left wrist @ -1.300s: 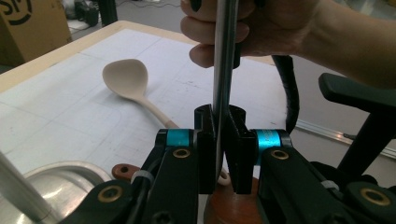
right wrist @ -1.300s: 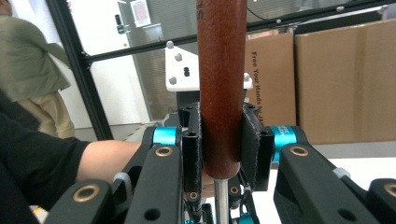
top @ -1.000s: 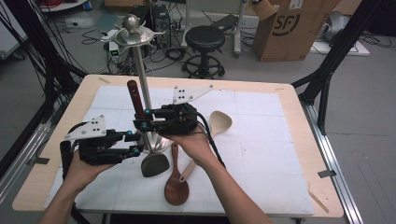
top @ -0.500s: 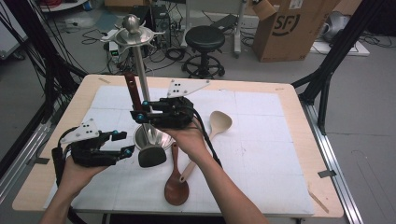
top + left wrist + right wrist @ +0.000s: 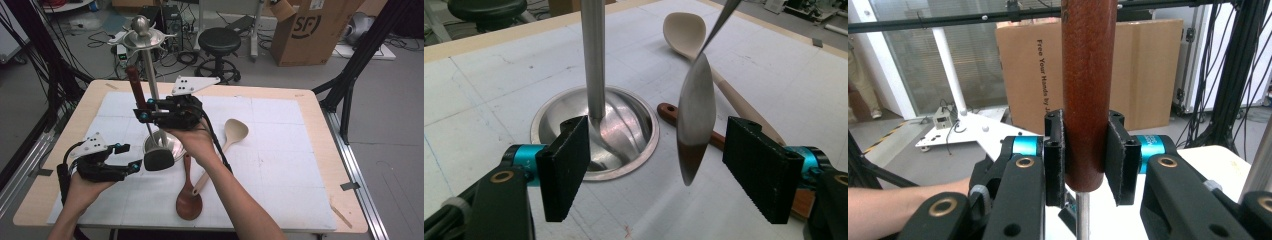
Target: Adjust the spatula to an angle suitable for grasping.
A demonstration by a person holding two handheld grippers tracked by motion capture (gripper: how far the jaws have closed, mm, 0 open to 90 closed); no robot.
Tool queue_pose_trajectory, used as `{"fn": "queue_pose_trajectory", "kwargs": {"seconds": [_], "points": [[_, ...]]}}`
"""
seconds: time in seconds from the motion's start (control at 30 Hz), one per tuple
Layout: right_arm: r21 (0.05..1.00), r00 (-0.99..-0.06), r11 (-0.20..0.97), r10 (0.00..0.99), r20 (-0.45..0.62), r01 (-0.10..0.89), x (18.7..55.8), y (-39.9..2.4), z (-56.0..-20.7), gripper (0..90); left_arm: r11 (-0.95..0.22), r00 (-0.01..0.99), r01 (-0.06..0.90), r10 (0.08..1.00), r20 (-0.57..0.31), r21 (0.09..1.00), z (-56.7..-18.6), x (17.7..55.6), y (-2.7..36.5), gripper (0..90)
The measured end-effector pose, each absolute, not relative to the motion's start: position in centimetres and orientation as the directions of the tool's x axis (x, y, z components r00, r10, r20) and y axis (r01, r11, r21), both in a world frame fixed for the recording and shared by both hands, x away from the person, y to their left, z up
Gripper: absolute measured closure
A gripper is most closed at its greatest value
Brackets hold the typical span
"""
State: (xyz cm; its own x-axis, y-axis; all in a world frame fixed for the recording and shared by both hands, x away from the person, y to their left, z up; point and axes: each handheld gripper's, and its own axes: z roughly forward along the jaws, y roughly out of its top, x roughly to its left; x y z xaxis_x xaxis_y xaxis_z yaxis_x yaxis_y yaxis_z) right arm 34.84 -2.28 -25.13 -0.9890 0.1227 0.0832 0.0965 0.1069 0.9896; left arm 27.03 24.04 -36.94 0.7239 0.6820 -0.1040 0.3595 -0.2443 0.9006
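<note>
A serving spoon with a red-brown wooden handle (image 5: 134, 85) and a dark metal bowl (image 5: 158, 160) hangs upright beside the pole of a steel utensil stand (image 5: 150, 65). My right gripper (image 5: 142, 113) is shut on the handle (image 5: 1087, 90) near its lower end. My left gripper (image 5: 128, 156) is low on the mat at the left, and its jaws have just been opening. The spoon's bowl (image 5: 696, 112) hangs edge-on between its pads (image 5: 566, 160) without touching either. The stand's round base (image 5: 574, 107) lies just behind.
A pale wooden spoon (image 5: 232, 135) and a dark wooden spoon (image 5: 188, 200) lie on the white mat (image 5: 280, 165) right of the stand. The stand's top disc (image 5: 142, 37) carries hooks. A stool (image 5: 220, 40) and a cardboard box (image 5: 320, 30) stand beyond the table.
The left gripper has opened and drawn back down and to the left, away from the spoon's bowl. The right gripper has lifted the spoon slightly along the pole.
</note>
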Motion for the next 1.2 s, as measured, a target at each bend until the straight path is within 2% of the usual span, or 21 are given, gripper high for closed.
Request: {"fn": "queue_pose_trajectory", "kwargs": {"seconds": [0.47,1.2], "points": [[0.991,-0.981,0.093,0.174,0.08,0.097,35.5,-1.5,-23.2,72.9,-0.248,0.716,0.374,0.689,-0.108,0.894,-37.7,27.2,24.0,24.1],[0.99,-0.964,0.1,0.257,0.074,0.103,35.7,-1.0,-22.7,72.8,-0.245,0.717,0.371,0.689,-0.108,0.896,-37.7,27.2,24.1,23.9]]}}
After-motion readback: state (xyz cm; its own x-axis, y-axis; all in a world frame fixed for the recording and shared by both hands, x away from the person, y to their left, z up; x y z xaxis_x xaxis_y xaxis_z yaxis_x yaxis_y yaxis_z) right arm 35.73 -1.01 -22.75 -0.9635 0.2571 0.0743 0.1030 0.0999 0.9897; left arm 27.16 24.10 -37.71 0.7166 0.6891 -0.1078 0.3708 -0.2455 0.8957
